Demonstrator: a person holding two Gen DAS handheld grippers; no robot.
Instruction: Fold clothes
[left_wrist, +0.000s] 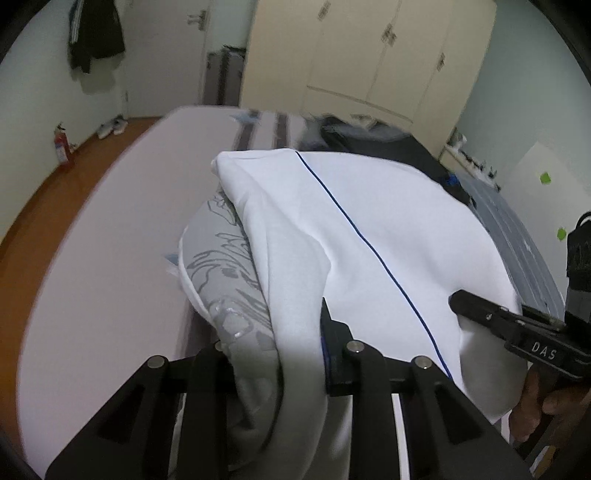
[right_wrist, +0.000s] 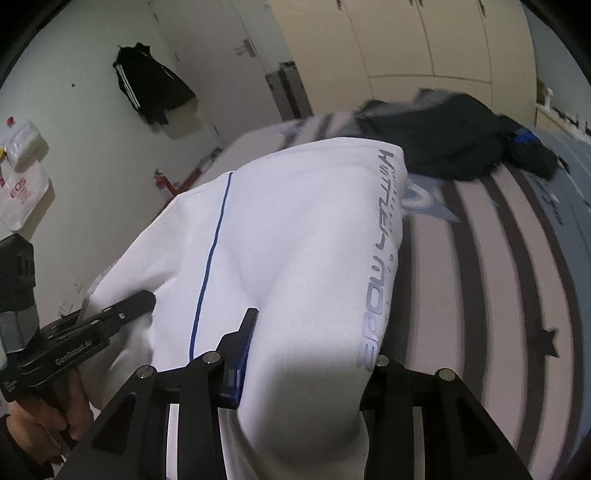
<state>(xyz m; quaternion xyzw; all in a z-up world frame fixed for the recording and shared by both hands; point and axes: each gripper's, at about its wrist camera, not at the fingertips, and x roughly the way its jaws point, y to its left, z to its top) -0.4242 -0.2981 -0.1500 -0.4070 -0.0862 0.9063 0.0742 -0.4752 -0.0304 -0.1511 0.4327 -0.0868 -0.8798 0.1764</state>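
The white garment (left_wrist: 369, 229) is held up over the bed (left_wrist: 110, 258), pinched at its near edge by the left gripper (left_wrist: 295, 354) and right gripper (right_wrist: 306, 354), apparently so it can be doubled over.

Left claw (left_wrist: 273, 354) finger—cloth-hidden

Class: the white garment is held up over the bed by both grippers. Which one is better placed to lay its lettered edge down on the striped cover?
Right, probably. The right gripper holds the white garment beside its lettered edge, above the striped cover.
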